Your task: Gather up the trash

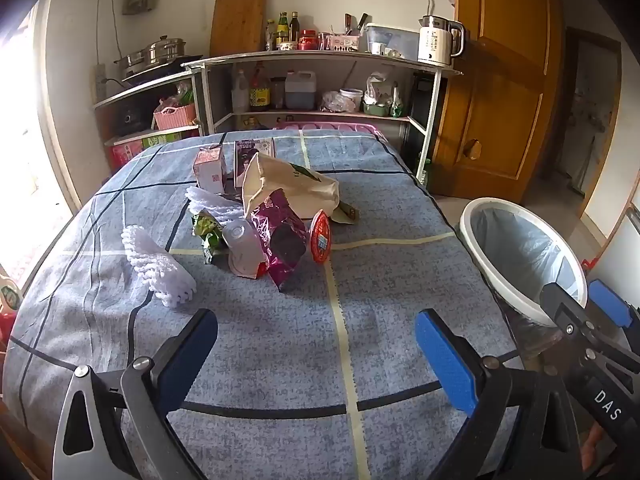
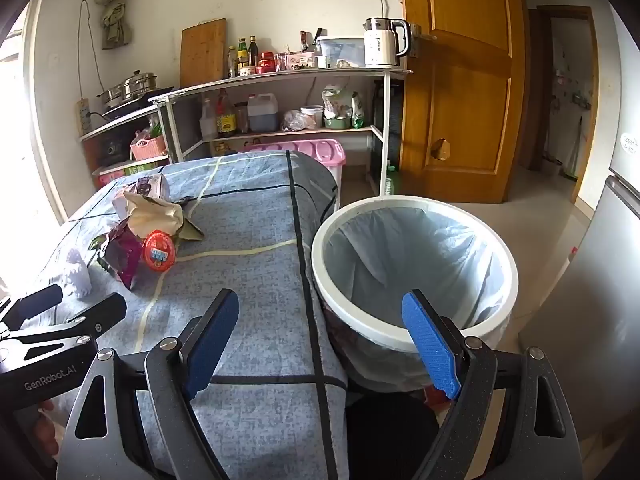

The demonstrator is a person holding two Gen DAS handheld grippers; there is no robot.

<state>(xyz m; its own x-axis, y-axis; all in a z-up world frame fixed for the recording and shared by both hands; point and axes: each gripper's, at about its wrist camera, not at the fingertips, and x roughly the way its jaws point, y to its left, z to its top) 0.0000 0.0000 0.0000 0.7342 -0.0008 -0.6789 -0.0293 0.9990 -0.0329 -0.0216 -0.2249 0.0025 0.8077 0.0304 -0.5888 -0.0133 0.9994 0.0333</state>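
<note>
- My left gripper (image 1: 316, 354) hangs over the near part of the blue checked tablecloth (image 1: 400, 272), fingers spread wide, nothing between them.
- My right gripper (image 2: 320, 340) is spread too and empty, over the table's right edge, just beside the bin.
- The trash pile (image 1: 264, 216) lies toward the far middle of the table: a purple foil packet (image 1: 282, 240), a red-lidded cup (image 1: 321, 240), a beige paper bag (image 1: 288, 188), white foam netting (image 1: 158, 268).
- The white bin (image 2: 414, 268), lined with a pale bag, stands at the table's right.

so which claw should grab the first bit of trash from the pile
Left. The left claw is open and faces the trash pile squarely; the right claw, also open, sits over the table edge by the bin.
</note>
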